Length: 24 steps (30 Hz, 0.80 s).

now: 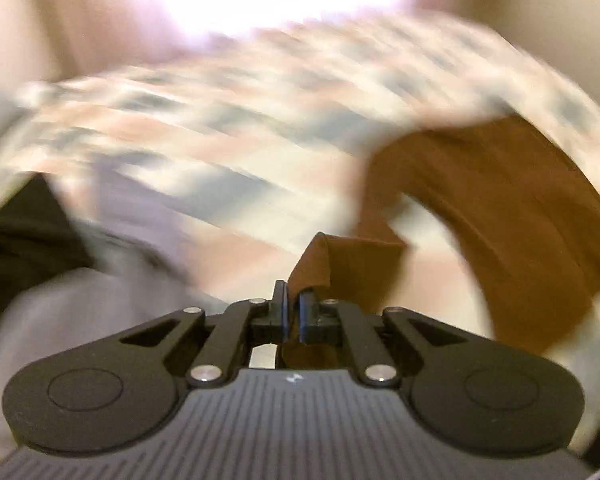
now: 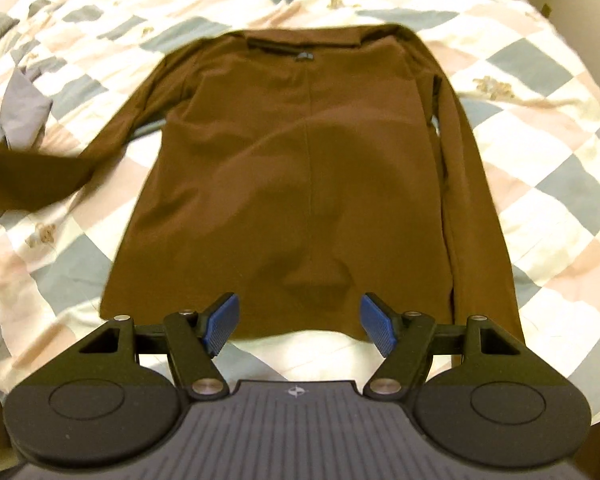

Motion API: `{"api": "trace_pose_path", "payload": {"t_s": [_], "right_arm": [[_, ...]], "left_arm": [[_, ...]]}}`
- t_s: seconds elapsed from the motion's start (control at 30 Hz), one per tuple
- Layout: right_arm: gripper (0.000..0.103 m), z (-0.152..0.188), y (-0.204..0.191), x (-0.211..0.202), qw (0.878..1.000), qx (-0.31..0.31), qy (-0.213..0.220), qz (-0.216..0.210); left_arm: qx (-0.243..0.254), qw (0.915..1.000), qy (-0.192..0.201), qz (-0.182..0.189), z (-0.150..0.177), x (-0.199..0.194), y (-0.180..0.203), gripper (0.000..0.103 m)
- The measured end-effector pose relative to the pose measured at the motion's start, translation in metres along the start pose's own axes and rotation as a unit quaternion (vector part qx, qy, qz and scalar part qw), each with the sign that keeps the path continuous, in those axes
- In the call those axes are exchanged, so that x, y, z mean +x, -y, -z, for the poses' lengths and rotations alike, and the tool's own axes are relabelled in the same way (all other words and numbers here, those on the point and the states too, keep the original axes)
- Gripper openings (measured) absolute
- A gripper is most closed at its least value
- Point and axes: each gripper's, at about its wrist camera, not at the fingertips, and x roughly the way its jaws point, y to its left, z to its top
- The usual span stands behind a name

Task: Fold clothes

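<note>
Brown long-sleeved top (image 2: 300, 168) flat on checked quilt (image 2: 540, 152) — left tool (image 1: 292, 304) clamped on its sleeve, right tool (image 2: 300, 326) apart.

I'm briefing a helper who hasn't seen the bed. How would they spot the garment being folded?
On the patchwork quilt of pink, grey-blue and white squares, look at the middle: the brown long-sleeved top lies flat there, collar away from the open right gripper. Its neighbours, a lavender garment and something black, sit bunched at the left edge.
</note>
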Motion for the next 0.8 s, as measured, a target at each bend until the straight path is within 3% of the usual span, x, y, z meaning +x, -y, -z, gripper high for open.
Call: {"api": "trace_pose_path", "payload": {"t_s": [0.13, 0.2, 0.3, 0.4, 0.5, 0.6, 0.67, 0.73, 0.8], "right_arm": [[0.069, -0.001, -0.011, -0.01, 1.0, -0.001, 0.014, 0.004], [0.069, -0.004, -0.014, -0.01, 1.0, 0.002, 0.016, 0.005], [0.07, -0.005, -0.014, -0.01, 1.0, 0.006, 0.015, 0.009], [0.072, -0.002, -0.008, -0.012, 1.0, 0.015, 0.013, 0.017], [0.073, 0.006, 0.01, -0.015, 0.999, 0.034, 0.004, 0.025], [0.074, 0.026, 0.038, -0.024, 0.998, 0.032, 0.0, 0.053], [0.074, 0.043, 0.059, -0.03, 0.997, 0.026, 0.001, 0.077], [0.074, 0.061, 0.078, -0.034, 0.995, 0.009, -0.001, 0.102], [0.074, 0.077, 0.088, -0.031, 0.991, -0.044, -0.002, 0.123]], "left_arm": [[-0.083, 0.9947, 0.014, -0.06, -0.025, 0.005, -0.109, 0.004], [-0.119, 0.9908, -0.008, -0.064, -0.021, 0.027, -0.14, 0.004], [-0.139, 0.9855, -0.067, -0.071, -0.001, 0.071, -0.158, 0.006], [-0.156, 0.9737, -0.143, -0.084, 0.031, 0.11, -0.154, 0.013], [-0.131, 0.9591, -0.208, -0.141, 0.057, 0.132, -0.14, 0.022], [-0.112, 0.9473, -0.235, -0.187, 0.061, 0.128, -0.133, 0.029], [-0.135, 0.9463, -0.222, -0.193, 0.058, 0.107, -0.132, 0.04], [-0.138, 0.9458, -0.209, -0.208, 0.055, 0.083, -0.122, 0.042], [-0.14, 0.9515, -0.191, -0.196, 0.049, 0.059, -0.095, 0.04]]}}
